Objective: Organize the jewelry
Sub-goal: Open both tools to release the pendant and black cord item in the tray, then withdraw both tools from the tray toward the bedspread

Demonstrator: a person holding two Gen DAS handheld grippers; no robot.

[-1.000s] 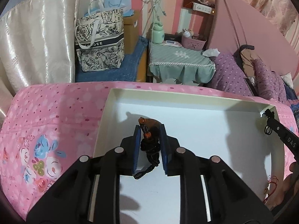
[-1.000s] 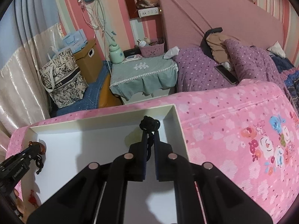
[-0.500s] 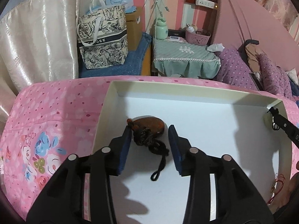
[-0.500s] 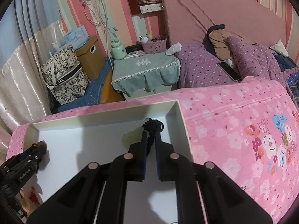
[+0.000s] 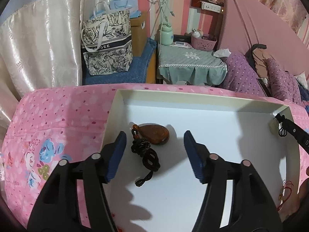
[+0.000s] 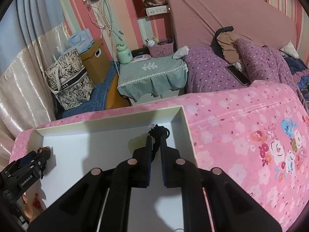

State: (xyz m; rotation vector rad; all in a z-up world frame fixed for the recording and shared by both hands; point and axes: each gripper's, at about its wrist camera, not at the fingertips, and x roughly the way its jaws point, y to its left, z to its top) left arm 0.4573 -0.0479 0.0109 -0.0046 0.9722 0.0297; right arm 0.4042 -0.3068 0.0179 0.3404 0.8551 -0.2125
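Striped pink walls (image 6: 77, 15), nightstand (image 5: 190, 61) w/ green cover.

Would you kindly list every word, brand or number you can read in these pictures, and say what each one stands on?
"GenRobot.AI": on the left gripper, seen from the right wrist.
"GEE": the readable end of a word on the dark band of the floral tote bag; its start is hidden by a handle.
Print on the green bottle and markings on the power strip: too small to read.
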